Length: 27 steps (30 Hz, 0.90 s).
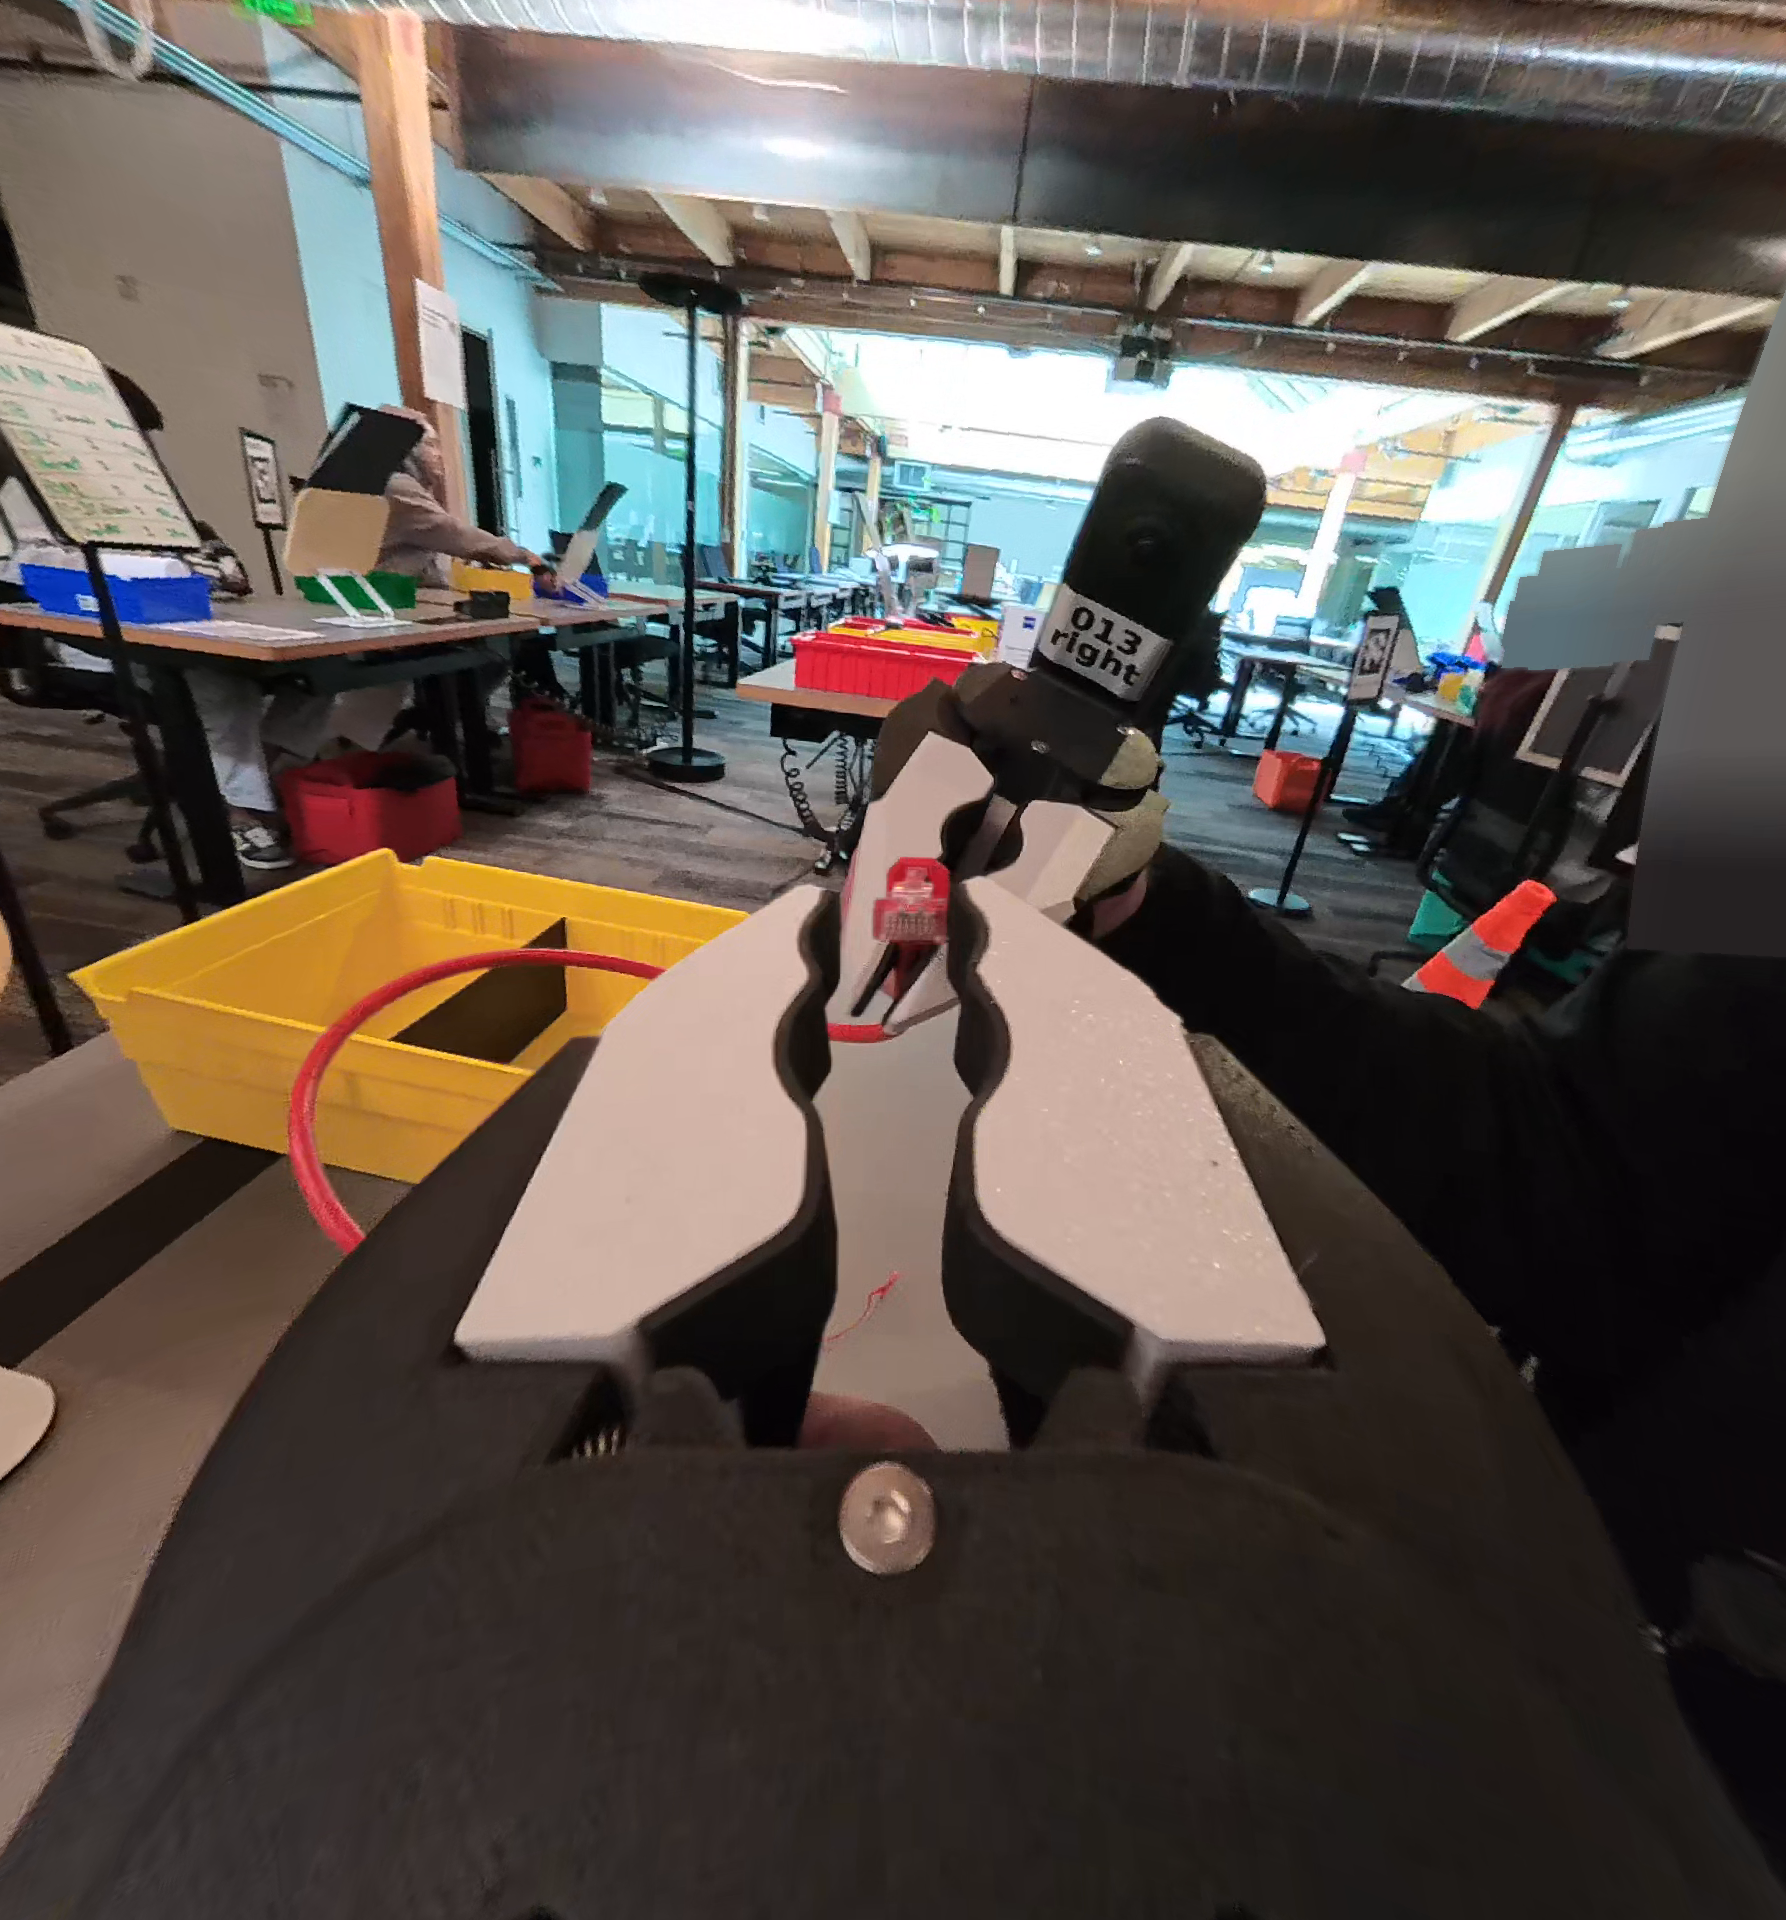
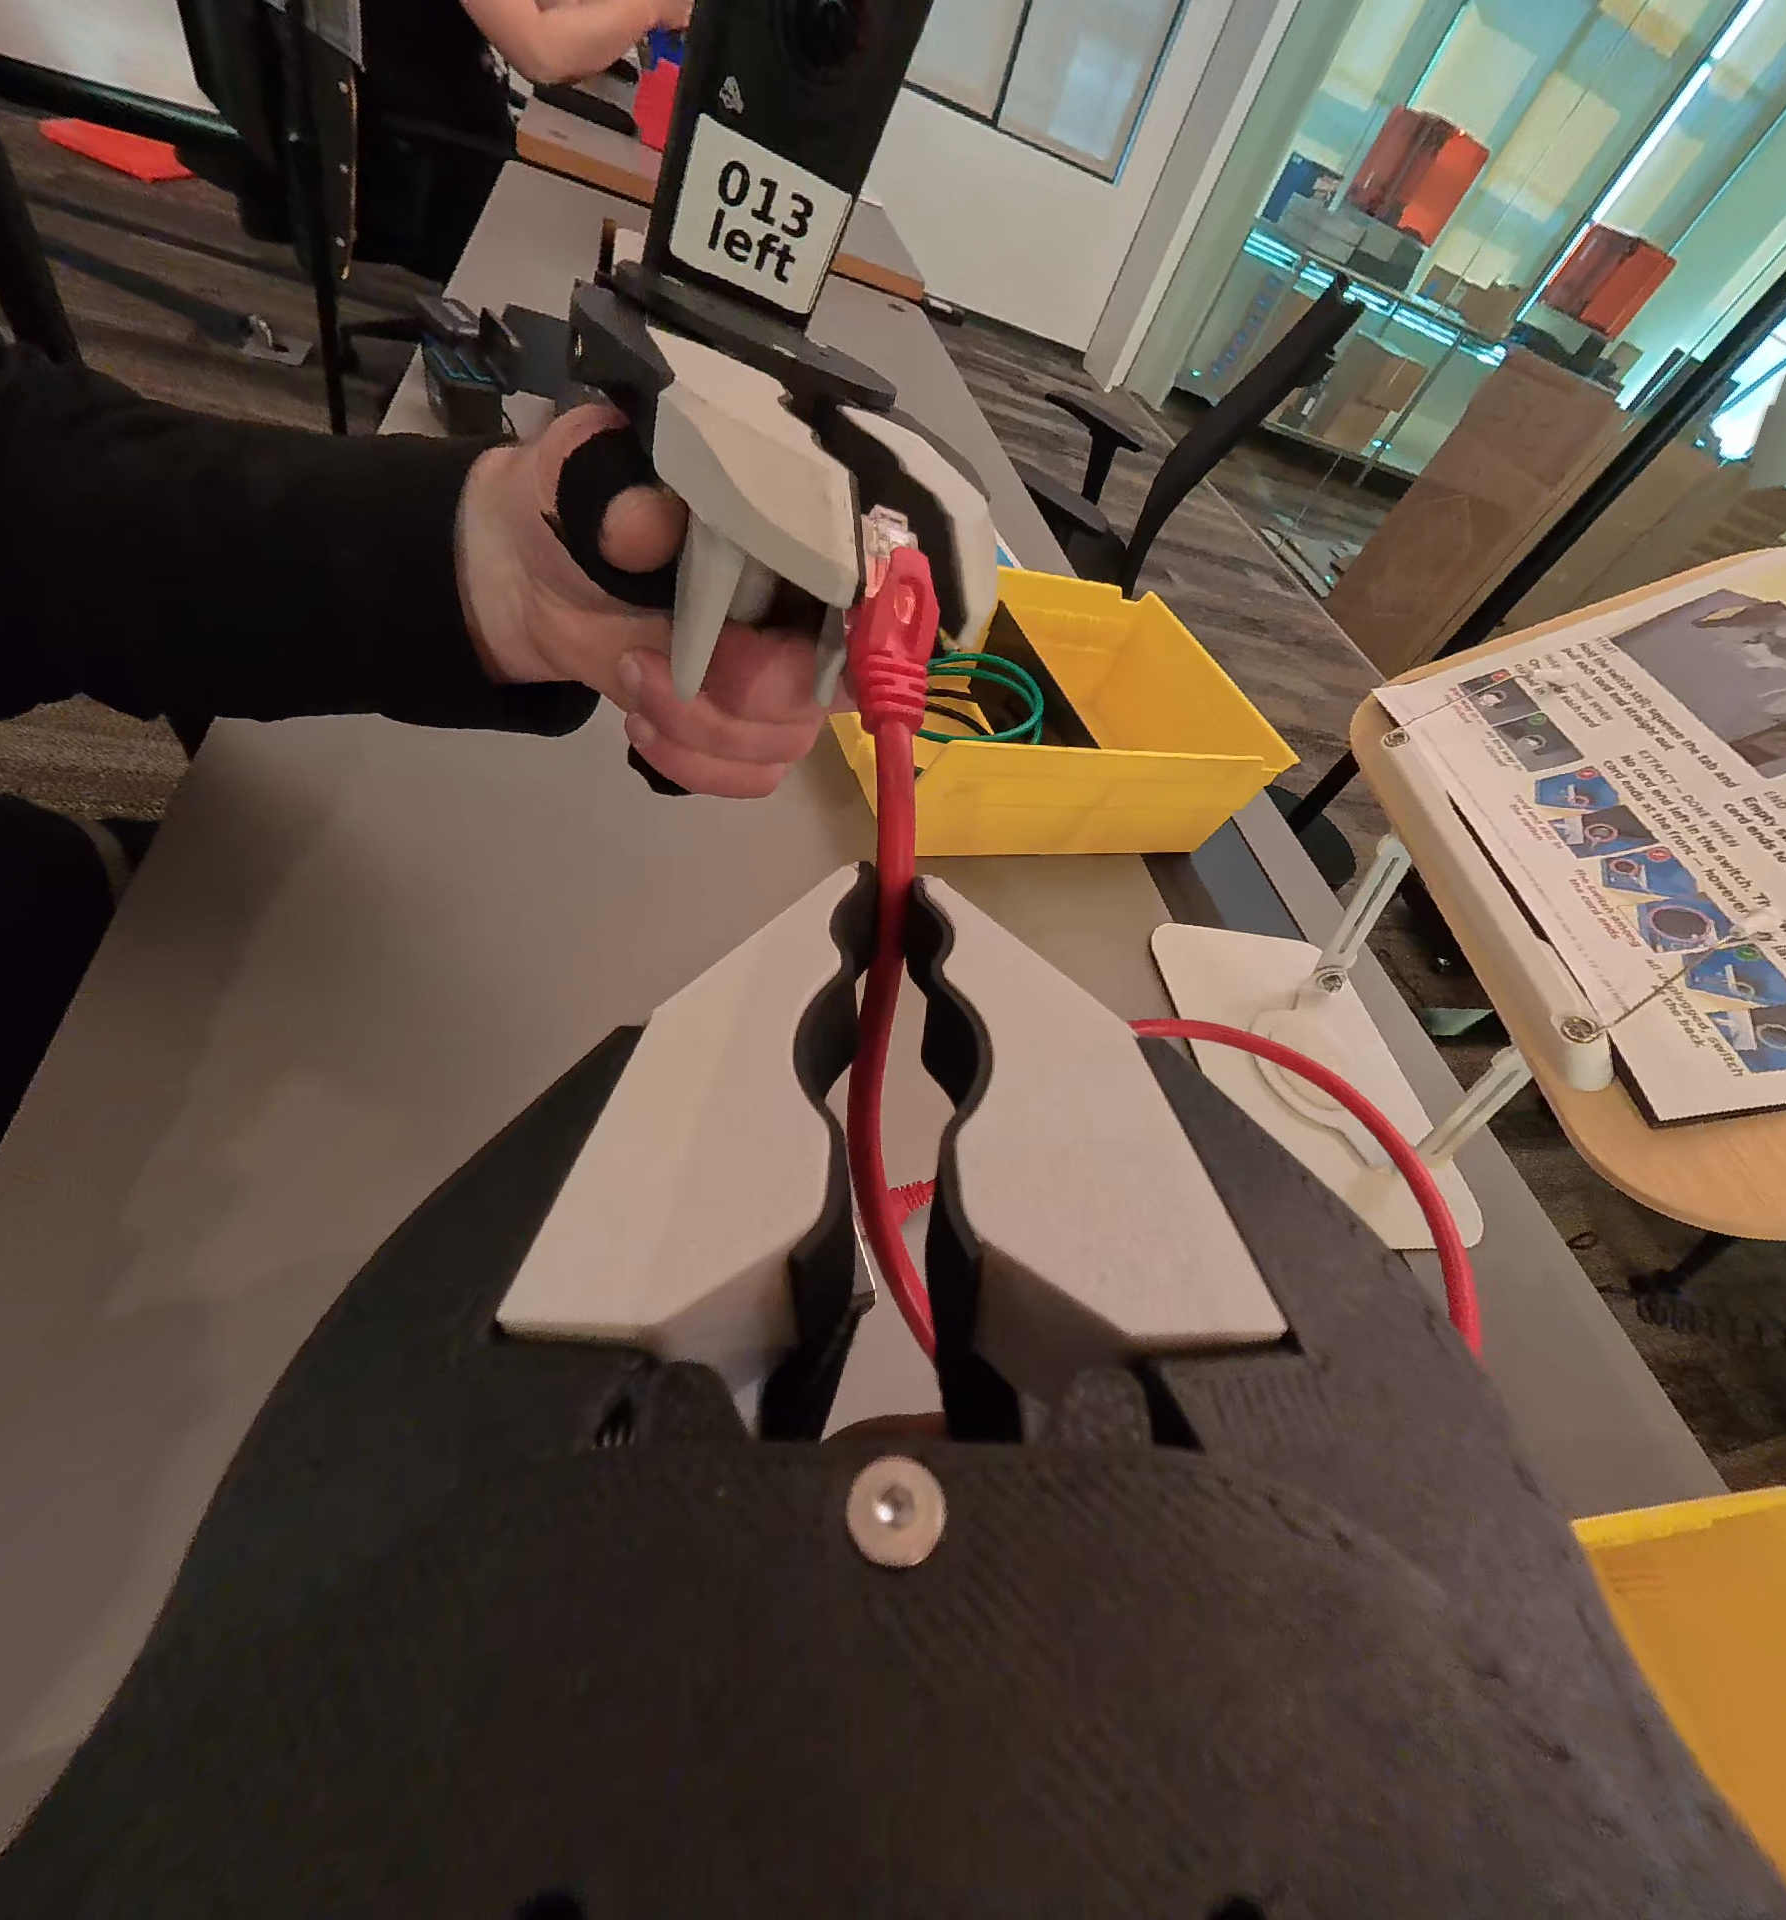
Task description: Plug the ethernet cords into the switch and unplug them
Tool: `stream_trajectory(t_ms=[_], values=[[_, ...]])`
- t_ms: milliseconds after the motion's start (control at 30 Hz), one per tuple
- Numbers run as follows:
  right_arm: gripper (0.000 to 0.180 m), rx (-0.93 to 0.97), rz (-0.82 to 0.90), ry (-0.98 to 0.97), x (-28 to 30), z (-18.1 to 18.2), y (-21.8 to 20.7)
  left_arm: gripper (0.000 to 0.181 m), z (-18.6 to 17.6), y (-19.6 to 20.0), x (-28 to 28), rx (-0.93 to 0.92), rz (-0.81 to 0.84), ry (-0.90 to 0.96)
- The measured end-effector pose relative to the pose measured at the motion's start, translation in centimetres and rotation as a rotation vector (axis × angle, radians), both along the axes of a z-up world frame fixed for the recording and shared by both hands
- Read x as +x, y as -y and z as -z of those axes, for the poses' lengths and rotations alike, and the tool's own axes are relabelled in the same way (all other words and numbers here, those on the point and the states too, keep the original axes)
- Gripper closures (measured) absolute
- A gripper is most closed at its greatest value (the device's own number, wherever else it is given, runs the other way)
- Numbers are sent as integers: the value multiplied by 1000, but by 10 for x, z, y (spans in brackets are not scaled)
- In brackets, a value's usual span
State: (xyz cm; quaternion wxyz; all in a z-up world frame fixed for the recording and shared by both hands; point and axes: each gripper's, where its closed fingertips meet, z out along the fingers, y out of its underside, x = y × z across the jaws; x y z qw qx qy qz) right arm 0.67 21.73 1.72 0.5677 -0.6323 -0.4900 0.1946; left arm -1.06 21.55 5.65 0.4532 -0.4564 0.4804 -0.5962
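Black-and-white fingers of the right gripper point(image 2: 894, 894) fill the foreground, jaws clenched on a red ethernet cord point(image 2: 894, 810) a little below its boot. The left gripper point(image 1: 894, 914) meets it nose to nose above the grey table point(image 2: 401, 883). Beyond them sits a yellow bin point(image 2: 1076, 800) holding coiled green cords point(image 2: 982, 707), with an instruction sheet point(image 2: 1647, 831) propped on a stand to the side.

The red cord loops slackly down to the table and back, and its clear plug point(image 1: 910, 904) stands upright between the left gripper's fingertips. Whether those jaws are pinching the plug or only flanking it cannot be told. The switch is not in view in either picture.

The handover looks like the risky part. If the right gripper lets go before the left has a firm pinch, the plug could drop or swing on the springy cord. A squeeze on the latch tab could twist the plug askew, making insertion harder, and the trailing loop might snag the stand.
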Motion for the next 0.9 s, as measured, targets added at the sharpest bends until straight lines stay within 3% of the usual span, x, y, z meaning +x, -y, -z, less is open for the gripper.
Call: stream_trajectory(t_ms=[300, 367, 433, 500, 567, 633, 733, 800, 900], values=[[175, 12, 35, -27, 2, -3, -6, 169, 0, -2, 1, -7, -20, -7], [151, 26, 86, -61, 6, -8, -14, 169, -1, -10, 0, -47, -49, 9], [145, 56, 126, -88, 10, -18, -18, 169, -3, -25, -3, -113, -92, 48], [157, 76, 94, -120, 7, -32, -8, 169, -3, -39, -8, -177, -130, 84], [168, -11, -108, -136, -13, -31, 25, 169, -5, -50, -13, -223, -168, 119], [148, -147, -263, -129, -34, -16, 47, 169, -10, -56, -18, -260, -180, 161], [110, -248, -231, -169, -58, 9, 24, 169, -18, -53, -20, -285, -156, 199], [106, -305, -215, -315, -72, 10, 5, 170, -20, -47, -20, -275, -139, 199], [109, -280, -220, -660, -72, -19, -16, 169, -18, -37, -15, -229, -108, 150]])
